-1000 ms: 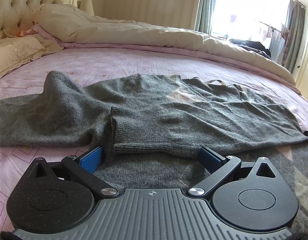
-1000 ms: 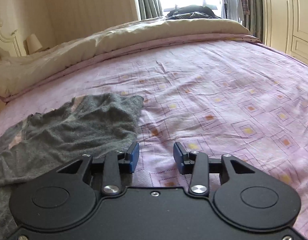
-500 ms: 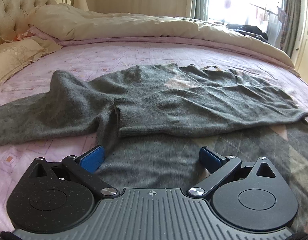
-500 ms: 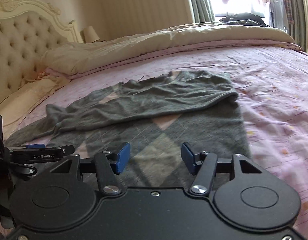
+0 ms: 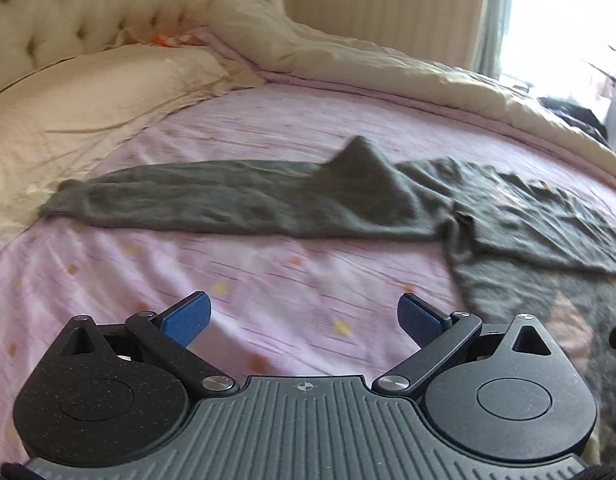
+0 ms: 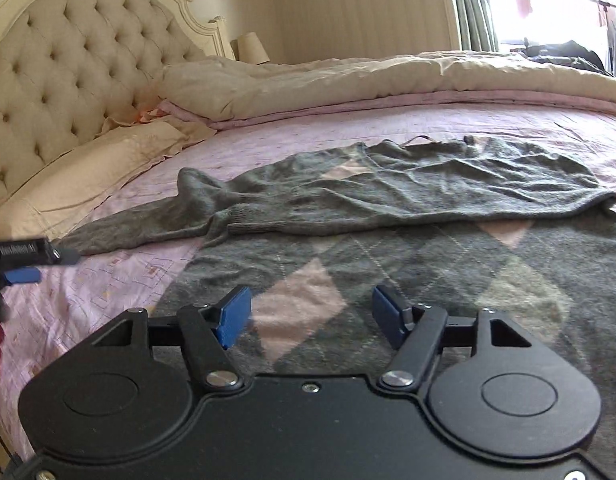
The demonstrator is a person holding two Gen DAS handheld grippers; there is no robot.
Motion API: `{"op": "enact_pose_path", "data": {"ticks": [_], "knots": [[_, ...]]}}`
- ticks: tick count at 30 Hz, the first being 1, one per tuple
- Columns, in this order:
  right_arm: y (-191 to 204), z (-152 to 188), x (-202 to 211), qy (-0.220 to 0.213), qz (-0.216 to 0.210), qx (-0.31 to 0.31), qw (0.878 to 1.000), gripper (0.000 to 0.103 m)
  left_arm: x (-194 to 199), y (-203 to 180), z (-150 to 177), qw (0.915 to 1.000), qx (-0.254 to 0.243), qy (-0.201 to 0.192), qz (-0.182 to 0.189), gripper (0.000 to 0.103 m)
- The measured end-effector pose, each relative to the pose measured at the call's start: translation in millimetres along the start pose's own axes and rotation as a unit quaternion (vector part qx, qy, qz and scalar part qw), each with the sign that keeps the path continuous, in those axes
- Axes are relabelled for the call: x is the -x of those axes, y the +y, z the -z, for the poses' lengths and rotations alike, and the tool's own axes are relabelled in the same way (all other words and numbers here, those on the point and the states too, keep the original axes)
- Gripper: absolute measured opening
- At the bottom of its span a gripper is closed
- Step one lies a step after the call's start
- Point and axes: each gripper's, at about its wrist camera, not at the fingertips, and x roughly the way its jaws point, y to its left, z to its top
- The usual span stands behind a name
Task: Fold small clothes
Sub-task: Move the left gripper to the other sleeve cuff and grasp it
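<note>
Above the sweater [image 6: 388, 200], right gripper [image 6: 310, 312] tilted down, opening, empty.

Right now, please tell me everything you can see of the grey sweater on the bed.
The grey sweater looks like soft knitted wool, with pale pink and beige diamonds on its body. It lies flat on the pink bed sheet, a little wrinkled. One side is folded over the body, its ribbed cuff lying across the middle. The other sleeve stretches out straight toward the cream pillow. Neither tongs touch it.
</note>
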Motion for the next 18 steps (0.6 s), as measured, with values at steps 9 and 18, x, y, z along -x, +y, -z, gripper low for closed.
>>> {"op": "enact_pose_path", "data": {"ticks": [9,18], "knots": [[30,8,-10,-0.008,-0.017,0.012,1.000,0.070,-22,117,-45,0.9910,0.100,-0.020,-0.087,0.102],[47,6,-12,0.010,-0.043,0.024,0.999,0.070,-69,179,-67,0.9753,0.191,0.013,-0.110,0.101]]}}
